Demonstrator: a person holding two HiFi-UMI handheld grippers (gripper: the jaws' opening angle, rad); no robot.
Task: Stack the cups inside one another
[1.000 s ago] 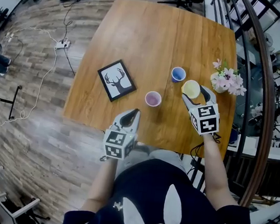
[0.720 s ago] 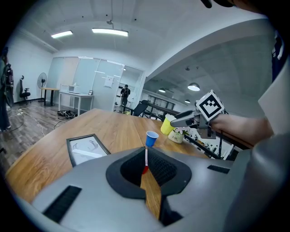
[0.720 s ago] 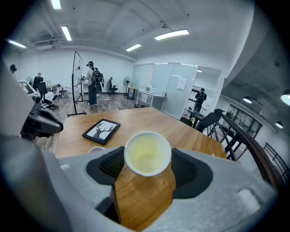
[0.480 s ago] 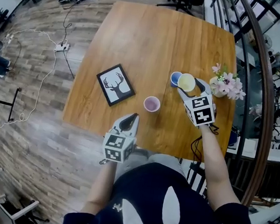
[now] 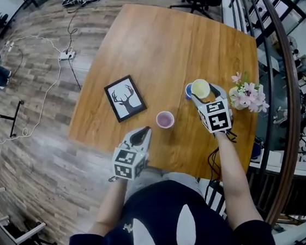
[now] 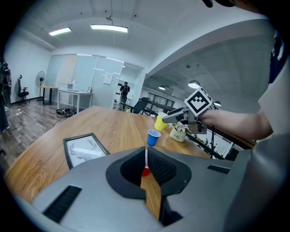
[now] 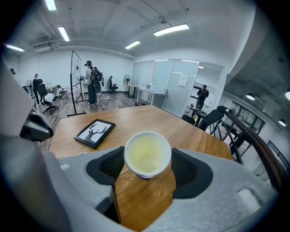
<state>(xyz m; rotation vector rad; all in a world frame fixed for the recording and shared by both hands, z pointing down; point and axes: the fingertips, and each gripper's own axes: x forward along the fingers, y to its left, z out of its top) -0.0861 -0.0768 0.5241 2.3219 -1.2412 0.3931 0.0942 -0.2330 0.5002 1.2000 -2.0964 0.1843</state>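
Note:
My right gripper (image 5: 201,92) is shut on a yellow cup (image 5: 201,88), held upright with its mouth up (image 7: 147,154). The cup hangs just over a blue cup (image 5: 189,90), which is mostly hidden beneath it; from the left gripper view the yellow cup (image 6: 160,122) sits above and behind the blue cup (image 6: 153,137). A purple cup (image 5: 165,119) stands alone nearer the table's front edge. My left gripper (image 5: 142,133) hovers at that front edge, jaws together (image 6: 146,156) and holding nothing.
A framed deer picture (image 5: 125,98) lies left of the cups on the wooden table (image 5: 151,42). A flower pot (image 5: 247,96) stands right beside my right gripper near the table's right edge. A railing runs along the right.
My right gripper carried the yellow cup left and away from me, from beside the flower pot to over the blue cup. The left gripper stayed put.

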